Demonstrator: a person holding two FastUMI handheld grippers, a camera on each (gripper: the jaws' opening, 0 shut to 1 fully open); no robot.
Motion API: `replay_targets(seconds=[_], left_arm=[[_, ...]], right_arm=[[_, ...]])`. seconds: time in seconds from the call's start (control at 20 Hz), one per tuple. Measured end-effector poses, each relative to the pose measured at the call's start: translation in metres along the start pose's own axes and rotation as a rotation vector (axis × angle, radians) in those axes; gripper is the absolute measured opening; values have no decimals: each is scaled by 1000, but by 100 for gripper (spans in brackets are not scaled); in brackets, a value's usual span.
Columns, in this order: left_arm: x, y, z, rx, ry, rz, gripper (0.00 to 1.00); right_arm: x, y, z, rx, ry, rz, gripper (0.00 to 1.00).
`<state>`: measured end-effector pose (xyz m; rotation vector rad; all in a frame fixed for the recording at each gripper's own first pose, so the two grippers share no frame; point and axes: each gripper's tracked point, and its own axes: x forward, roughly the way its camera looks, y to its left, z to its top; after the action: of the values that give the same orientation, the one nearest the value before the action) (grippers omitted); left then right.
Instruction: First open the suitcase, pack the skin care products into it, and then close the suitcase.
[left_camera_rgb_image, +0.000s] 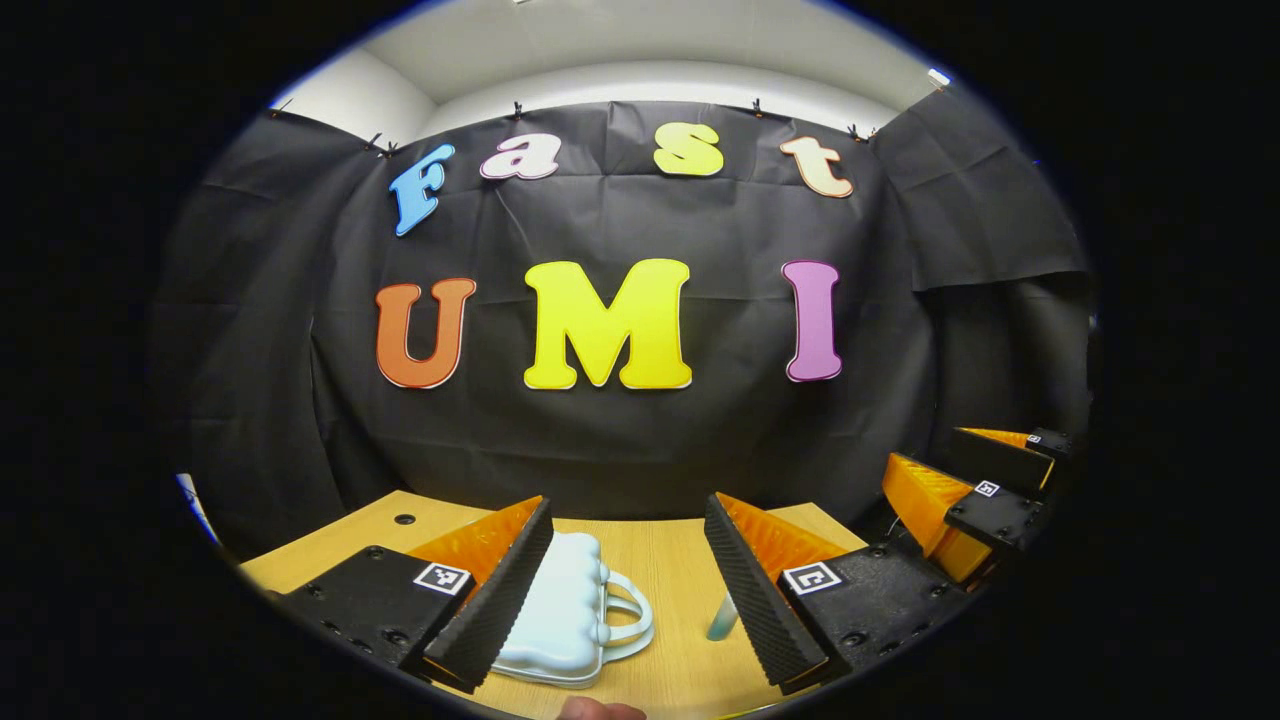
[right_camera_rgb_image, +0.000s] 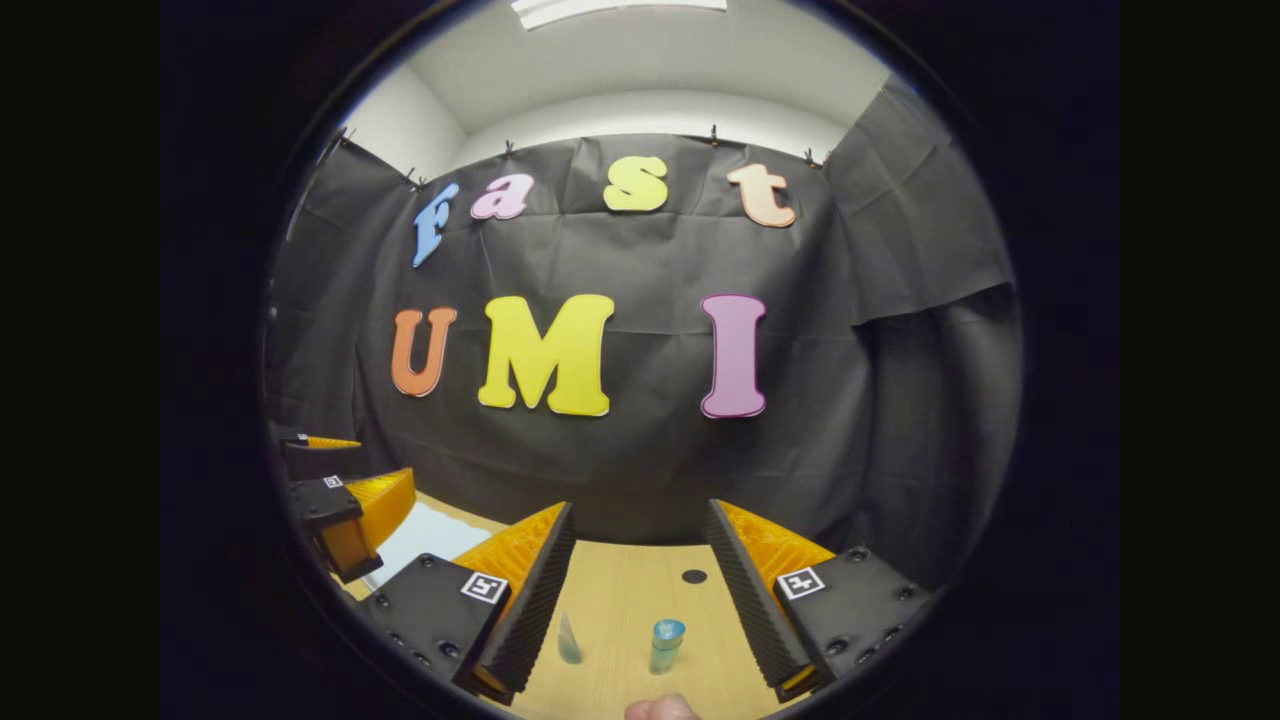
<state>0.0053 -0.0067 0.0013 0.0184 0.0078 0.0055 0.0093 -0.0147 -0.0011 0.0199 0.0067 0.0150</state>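
Both grippers, left gripper (left_camera_rgb_image: 628, 585) and right gripper (right_camera_rgb_image: 640, 590), hover with fingers wide, holding nothing. Suitcase (left_camera_rgb_image: 560, 615) lies shut on the tabletop (left_camera_rgb_image: 670, 560) near left; two skincare items, a tube (right_camera_rgb_image: 568, 638) and probably a bottle (right_camera_rgb_image: 665, 645), stand right of it.

Light wood bench (left_camera_rgb_image: 660, 570) at bottom, with a small round dark hole (left_camera_rgb_image: 404, 519) near its far left corner in the left gripper view and another hole (right_camera_rgb_image: 694, 576) toward the back edge in the right gripper view. Black cloth wall (left_camera_rgb_image: 620, 440) hangs behind the bench, clipped along its top edge, creased and folded at right. White ceiling (right_camera_rgb_image: 650, 60) above, with a bright light panel (right_camera_rgb_image: 620, 8) at the very top.
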Motion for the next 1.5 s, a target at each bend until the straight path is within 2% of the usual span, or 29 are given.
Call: replay_targets(seconds=[0.3,0.45,0.5,0.65,0.85,1.0,1.25,1.35,1.5], left_arm=[[0,-11,-13,25,23,-37,97],[4,-27,-36,69,93,-115,100],[5,-31,-45,96,120,-145,98],[8,-36,-77,225,203,-218,100],[23,-29,-132,494,343,-311,99],[37,-15,-168,695,426,-345,98],[53,9,-215,923,583,-391,97],[62,11,-226,1000,607,-409,97],[68,11,-239,1045,663,-430,91]], right_arm=[[-6,-11,-6,-29,9,-12,79],[-9,-26,-16,-48,30,-36,79],[-11,-33,-19,-48,40,-48,79],[-14,-50,-31,-57,69,-78,79],[-23,-74,-45,-59,98,-123,79],[-29,-88,-54,-51,125,-153,77],[-42,-113,-57,-45,141,-216,79],[-46,-121,-60,-43,151,-245,79],[-51,-127,-63,-33,166,-278,77]])
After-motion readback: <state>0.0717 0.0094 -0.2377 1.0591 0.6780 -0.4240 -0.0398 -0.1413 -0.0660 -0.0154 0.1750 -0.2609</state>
